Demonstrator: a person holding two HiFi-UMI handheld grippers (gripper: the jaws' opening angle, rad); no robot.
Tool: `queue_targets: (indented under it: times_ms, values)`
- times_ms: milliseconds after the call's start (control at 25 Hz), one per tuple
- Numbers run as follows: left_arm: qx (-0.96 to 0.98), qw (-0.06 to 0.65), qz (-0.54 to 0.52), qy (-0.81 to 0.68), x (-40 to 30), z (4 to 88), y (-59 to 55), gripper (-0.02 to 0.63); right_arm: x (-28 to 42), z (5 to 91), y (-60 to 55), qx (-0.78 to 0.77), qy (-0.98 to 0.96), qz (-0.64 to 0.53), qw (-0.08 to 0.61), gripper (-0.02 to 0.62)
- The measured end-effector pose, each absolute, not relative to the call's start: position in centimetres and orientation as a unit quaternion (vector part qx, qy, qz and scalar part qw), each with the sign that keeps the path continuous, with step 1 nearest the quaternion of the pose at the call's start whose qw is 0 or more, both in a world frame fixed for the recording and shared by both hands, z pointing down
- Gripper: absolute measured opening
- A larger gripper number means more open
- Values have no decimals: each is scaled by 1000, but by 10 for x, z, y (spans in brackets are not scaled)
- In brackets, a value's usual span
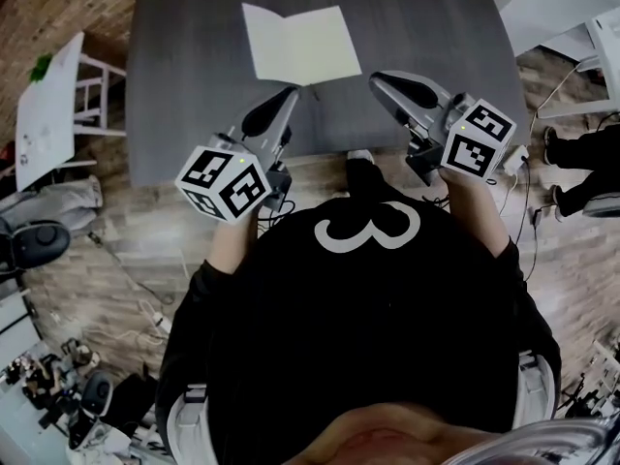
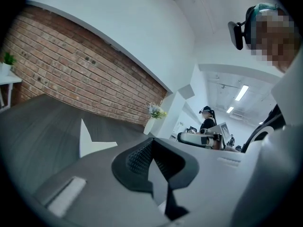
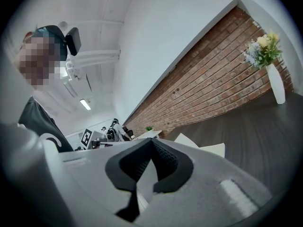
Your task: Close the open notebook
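Note:
The open notebook (image 1: 300,42) lies flat on the dark grey table (image 1: 184,85), its blank white pages facing up at the far middle. My left gripper (image 1: 289,93) hovers near the table's front edge, just short of the notebook's near left corner, shut and empty. My right gripper (image 1: 378,78) hangs by the near right corner, also shut on nothing. In the left gripper view the jaws (image 2: 150,143) meet, with the notebook (image 2: 92,141) ahead to the left. The right gripper view shows its jaws (image 3: 151,143) closed and the notebook (image 3: 208,149) just beyond them.
A white side table (image 1: 44,105) with a small plant stands to the left of the grey table. A white vase of flowers (image 3: 272,65) sits on the table's far part. Another person's shoes (image 1: 572,163) and cables lie on the wooden floor at the right.

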State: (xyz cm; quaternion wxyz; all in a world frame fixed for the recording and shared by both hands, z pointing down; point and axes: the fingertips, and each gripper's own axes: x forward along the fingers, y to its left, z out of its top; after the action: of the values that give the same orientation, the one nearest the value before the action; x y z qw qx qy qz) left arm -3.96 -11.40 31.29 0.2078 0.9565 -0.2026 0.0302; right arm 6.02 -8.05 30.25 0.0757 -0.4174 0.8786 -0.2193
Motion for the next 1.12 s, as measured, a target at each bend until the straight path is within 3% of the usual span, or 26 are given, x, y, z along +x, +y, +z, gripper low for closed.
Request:
queue_targets:
  times_ms: [1120]
  values:
    - [913, 196, 47, -355, -74, 344, -270, 14, 101, 338, -207, -383, 880, -275, 50, 2]
